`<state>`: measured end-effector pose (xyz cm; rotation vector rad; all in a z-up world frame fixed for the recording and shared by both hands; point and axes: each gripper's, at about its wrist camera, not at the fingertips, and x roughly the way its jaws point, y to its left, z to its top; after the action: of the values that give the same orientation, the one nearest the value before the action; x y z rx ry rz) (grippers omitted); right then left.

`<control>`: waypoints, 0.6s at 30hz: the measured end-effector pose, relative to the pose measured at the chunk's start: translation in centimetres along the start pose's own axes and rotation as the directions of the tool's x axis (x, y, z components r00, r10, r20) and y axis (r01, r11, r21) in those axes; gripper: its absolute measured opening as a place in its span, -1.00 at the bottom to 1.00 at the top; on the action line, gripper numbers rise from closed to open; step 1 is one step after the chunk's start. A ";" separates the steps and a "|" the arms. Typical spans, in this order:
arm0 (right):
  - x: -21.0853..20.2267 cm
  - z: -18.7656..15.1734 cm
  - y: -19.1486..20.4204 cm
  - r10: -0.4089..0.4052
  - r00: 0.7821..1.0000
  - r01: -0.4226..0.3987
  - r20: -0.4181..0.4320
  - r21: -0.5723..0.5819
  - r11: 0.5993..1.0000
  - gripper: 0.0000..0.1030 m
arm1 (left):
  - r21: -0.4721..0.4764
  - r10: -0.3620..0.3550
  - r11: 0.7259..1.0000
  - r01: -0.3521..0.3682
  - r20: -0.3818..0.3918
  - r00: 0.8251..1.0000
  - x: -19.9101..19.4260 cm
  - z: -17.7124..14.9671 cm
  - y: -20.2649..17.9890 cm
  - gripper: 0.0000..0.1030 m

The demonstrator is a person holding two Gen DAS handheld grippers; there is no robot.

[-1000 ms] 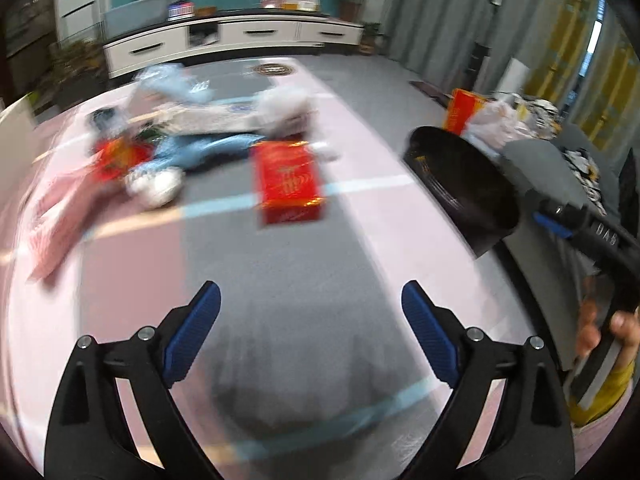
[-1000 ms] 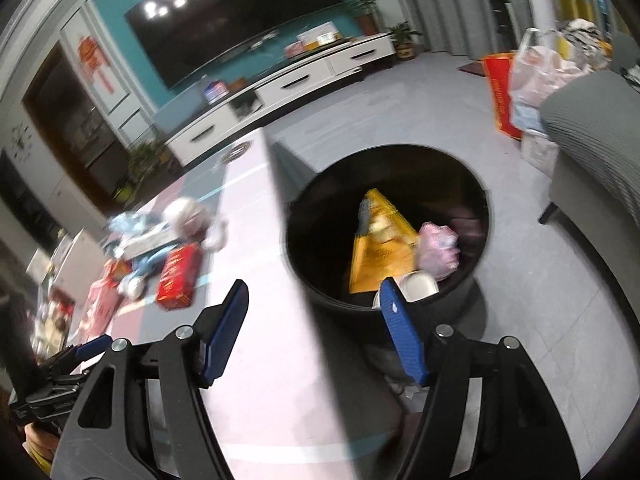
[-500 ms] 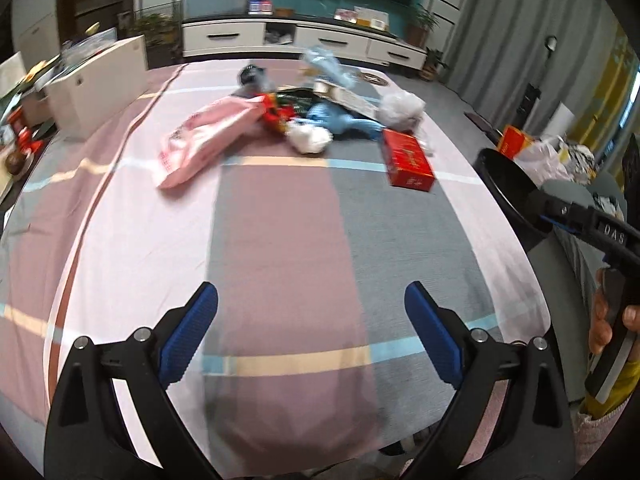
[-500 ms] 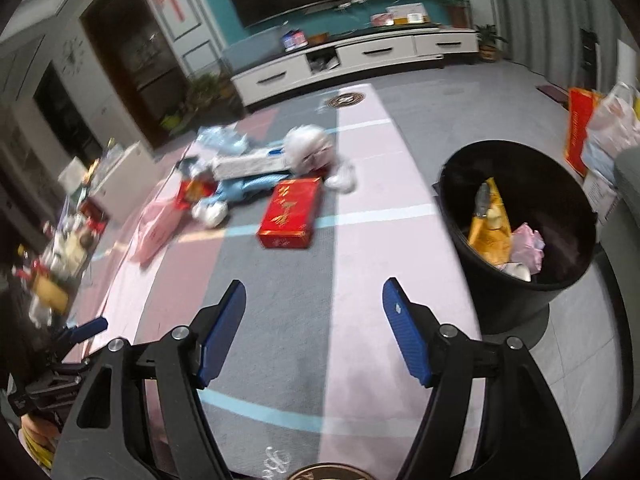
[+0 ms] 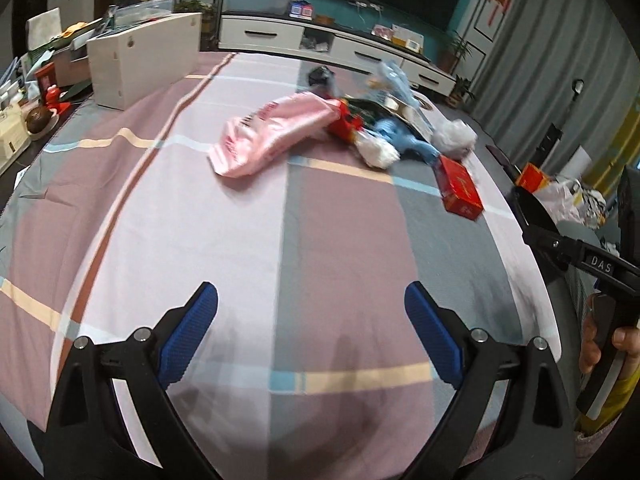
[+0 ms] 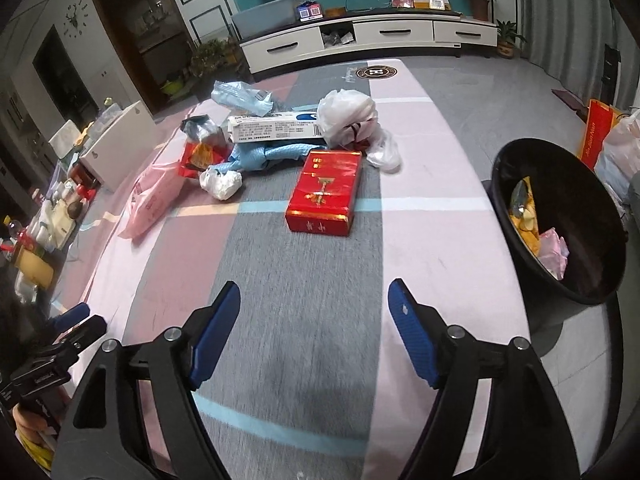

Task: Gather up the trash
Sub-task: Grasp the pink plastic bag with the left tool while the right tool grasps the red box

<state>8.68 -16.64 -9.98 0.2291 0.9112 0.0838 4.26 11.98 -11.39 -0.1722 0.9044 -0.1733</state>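
Note:
A pile of trash lies at the far side of the checked tablecloth (image 6: pixel 304 304): a red box (image 6: pixel 326 190) nearest me, a pink bag (image 6: pixel 154 198), a white crumpled wad (image 6: pixel 222 184), a white plastic bag (image 6: pixel 348 118), a long white carton (image 6: pixel 276 130) and blue cloth (image 6: pixel 264 156). The red box (image 5: pixel 460 190) and pink bag (image 5: pixel 272 134) also show in the left wrist view. The black bin (image 6: pixel 560 220) stands right of the table with yellow and pink trash inside. My right gripper (image 6: pixel 314 332) is open and empty above the near tablecloth. My left gripper (image 5: pixel 312 338) is open and empty, well short of the pile.
A white box (image 5: pixel 144 64) stands at the table's far left corner. Cluttered items (image 6: pixel 44 220) line the left side. A TV cabinet (image 6: pixel 368 38) runs along the back wall. Bags (image 6: pixel 604 140) lie on the floor beyond the bin. The right hand-held gripper's body (image 5: pixel 592 264) shows at the left view's right edge.
Both grippers have pulled back and swung towards the pile. The right view moved from over the bin to facing the red box. Both stay open and empty.

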 end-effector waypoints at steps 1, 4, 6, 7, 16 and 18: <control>0.6 0.4 0.1 0.000 1.000 0.000 -0.002 0.007 1.000 0.47 | -0.015 0.009 1.000 -0.009 0.013 1.000 0.1 0.2 0.6 0.83; 2.0 1.3 0.3 -0.007 1.000 0.007 -0.005 0.012 1.000 0.47 | -0.039 0.031 0.999 -0.029 0.031 0.999 0.7 1.3 1.8 0.83; 2.8 1.9 0.4 -0.016 1.000 0.016 -0.004 0.015 1.000 0.47 | -0.040 0.046 0.998 -0.044 0.047 0.998 1.1 2.3 2.5 0.83; 3.4 2.4 0.5 -0.014 1.000 0.014 -0.002 0.015 1.000 0.47 | -0.037 0.060 0.998 -0.058 0.058 0.996 1.4 3.0 2.8 0.83; 6.9 5.5 0.5 -0.019 1.000 0.019 0.002 0.043 0.999 0.47 | 0.225 0.143 0.961 -0.161 0.094 0.985 6.3 10.2 0.8 0.83; 7.5 5.9 0.6 -0.033 0.999 0.033 0.003 0.037 0.999 0.47 | 0.270 0.150 0.948 -0.167 0.084 0.985 7.5 11.3 0.2 0.83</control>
<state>17.99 -15.75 -12.17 0.2485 0.9129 0.0361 17.74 11.33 -10.33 0.1541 0.8180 -0.1416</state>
